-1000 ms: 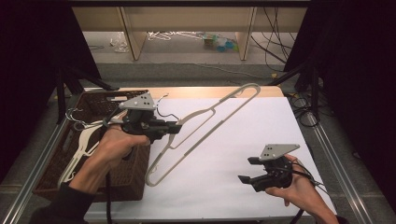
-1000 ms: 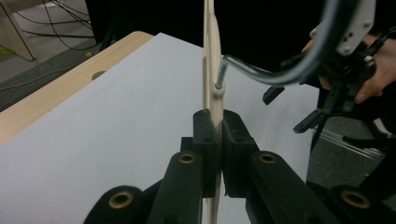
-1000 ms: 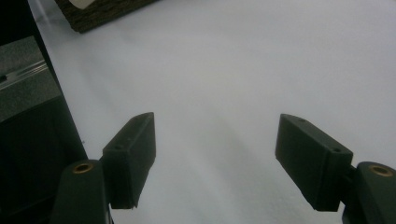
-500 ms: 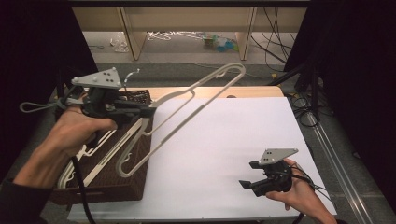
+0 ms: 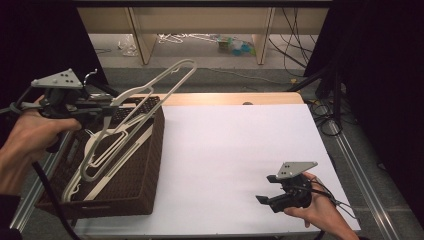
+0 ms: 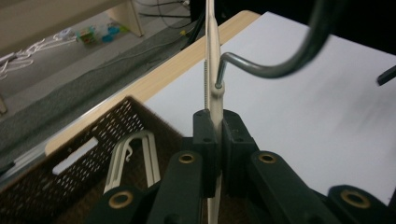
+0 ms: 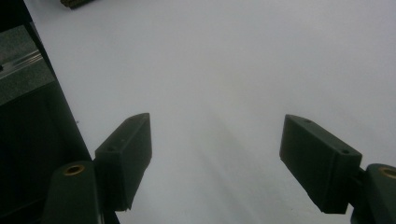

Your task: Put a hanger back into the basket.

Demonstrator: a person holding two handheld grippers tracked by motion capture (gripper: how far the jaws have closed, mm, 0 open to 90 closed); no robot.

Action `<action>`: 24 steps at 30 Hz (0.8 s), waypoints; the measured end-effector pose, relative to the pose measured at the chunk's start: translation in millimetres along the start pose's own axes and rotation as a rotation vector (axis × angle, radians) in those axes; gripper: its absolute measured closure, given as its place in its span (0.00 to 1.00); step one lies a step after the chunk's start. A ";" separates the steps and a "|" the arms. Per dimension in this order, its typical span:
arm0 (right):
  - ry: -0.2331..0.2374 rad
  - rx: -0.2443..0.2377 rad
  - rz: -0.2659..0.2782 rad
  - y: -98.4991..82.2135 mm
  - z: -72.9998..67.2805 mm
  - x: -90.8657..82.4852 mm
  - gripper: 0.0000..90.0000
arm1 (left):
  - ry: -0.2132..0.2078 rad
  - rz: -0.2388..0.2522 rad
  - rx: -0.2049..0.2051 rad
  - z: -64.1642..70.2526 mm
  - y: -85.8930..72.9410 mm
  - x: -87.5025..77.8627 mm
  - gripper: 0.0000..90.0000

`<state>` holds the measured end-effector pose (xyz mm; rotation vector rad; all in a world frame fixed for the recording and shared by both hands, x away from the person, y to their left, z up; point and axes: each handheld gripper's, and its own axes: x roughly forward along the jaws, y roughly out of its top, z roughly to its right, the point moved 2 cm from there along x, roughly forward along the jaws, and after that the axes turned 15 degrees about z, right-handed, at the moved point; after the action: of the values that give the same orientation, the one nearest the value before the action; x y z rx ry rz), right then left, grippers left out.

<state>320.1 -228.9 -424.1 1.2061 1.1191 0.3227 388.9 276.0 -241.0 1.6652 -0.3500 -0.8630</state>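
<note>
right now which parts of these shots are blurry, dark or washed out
High view: sides and far corners fall into black, while the white table sheet is bright and evenly lit. Left gripper view: the hanger clamped in the jaws is fairly sharp, its metal hook smeared and soft, the basket dim. Right gripper view: the sheet looks washed out and featureless, the open jaws soft-edged.

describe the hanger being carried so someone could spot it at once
Start at the brown woven basket on the white table's left edge. Above it, the left tool clamps a cream plastic hanger near its metal hook. Unlike the hangers lying inside the basket, this one is lifted, slanting up and away over the rim.
</note>
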 end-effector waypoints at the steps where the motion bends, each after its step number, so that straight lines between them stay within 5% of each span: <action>1: -0.002 -0.003 0.003 -0.2 -0.1 0.2 0.29 | 0.017 -0.017 -0.006 -4.7 -5.8 -1.1 0.95; 4: 0.011 -0.013 -0.014 0.1 -0.8 -2.1 0.29 | 0.067 -0.058 -0.030 -18.7 -24.3 -5.4 0.95; 6: 0.007 -0.007 -0.009 -0.7 -1.7 -1.5 0.28 | 0.064 -0.096 -0.014 -25.4 -31.8 -9.4 0.95; 24: 0.014 -0.001 -0.027 -4.9 -3.5 0.3 0.28 | 0.130 -0.173 -0.109 -58.1 -90.7 -28.1 0.95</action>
<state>315.7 -228.6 -428.2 1.1887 1.1457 0.3117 390.9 361.3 -312.4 1.6573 -0.0686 -0.8803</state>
